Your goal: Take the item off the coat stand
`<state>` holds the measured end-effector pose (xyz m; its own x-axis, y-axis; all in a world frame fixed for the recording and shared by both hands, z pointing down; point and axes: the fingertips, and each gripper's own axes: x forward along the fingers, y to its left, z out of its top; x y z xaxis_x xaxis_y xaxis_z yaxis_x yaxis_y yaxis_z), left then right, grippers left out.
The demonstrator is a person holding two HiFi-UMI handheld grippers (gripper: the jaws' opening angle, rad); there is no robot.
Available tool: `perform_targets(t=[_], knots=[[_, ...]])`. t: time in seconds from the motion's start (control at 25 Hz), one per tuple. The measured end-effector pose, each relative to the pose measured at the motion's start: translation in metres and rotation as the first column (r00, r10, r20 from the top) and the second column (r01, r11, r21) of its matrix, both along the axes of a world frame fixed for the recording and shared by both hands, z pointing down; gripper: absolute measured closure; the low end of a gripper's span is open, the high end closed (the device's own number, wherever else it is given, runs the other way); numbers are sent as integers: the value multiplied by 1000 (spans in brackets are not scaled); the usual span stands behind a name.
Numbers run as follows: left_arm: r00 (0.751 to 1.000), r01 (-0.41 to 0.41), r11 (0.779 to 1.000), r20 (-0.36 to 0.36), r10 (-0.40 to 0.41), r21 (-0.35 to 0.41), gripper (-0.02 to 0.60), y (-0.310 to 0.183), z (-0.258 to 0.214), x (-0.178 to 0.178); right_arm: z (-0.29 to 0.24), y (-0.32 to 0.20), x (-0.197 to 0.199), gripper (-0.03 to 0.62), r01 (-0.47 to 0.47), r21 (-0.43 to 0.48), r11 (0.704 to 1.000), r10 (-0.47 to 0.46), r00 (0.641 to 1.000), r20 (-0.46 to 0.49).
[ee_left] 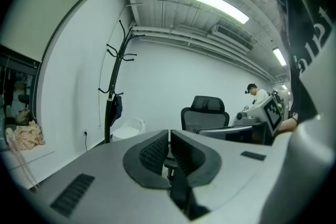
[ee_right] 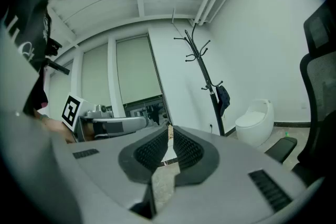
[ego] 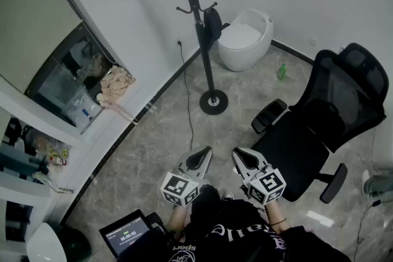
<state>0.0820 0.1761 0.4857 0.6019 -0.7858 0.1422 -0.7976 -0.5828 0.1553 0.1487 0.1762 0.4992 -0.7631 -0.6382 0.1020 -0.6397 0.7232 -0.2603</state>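
Item [ego: 213, 24] hangs on stand [ego: 207, 64] — my left claw [ego: 201, 155] and right claw [ego: 241, 156] are clenched, empty, well apart from it.

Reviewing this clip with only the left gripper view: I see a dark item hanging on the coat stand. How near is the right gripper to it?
Observer: Not near. In the head view the right gripper is held low beside the left gripper, well short of the dark item on the coat stand.
Operator: Are its jaws open?
Observer: No. The right gripper view shows them together, with nothing between them.
Operator: Anything on the floor by the stand that I can't see?
Observer: A small green object lies on the floor beside the white rounded object, to the right of the stand in the head view.
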Motion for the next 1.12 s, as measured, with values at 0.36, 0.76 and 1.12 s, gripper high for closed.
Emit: perform_targets(t=[0.36, 0.76, 1.12], knots=[[1000, 3, 1000, -14, -3, -1, 575, -41, 6, -15, 3, -37, -14, 569, 6, -21, 1000, -7, 1000, -14], [999, -47, 998, -22, 48, 39, 575, -147, -7, -73, -8, -145, -76, 569, -35, 33, 999, 36, 999, -23], [995, -94, 993, -30, 96, 66, 575, -233, -16, -141, -24, -229, -141, 569, -93, 36, 995, 95, 995, -43]])
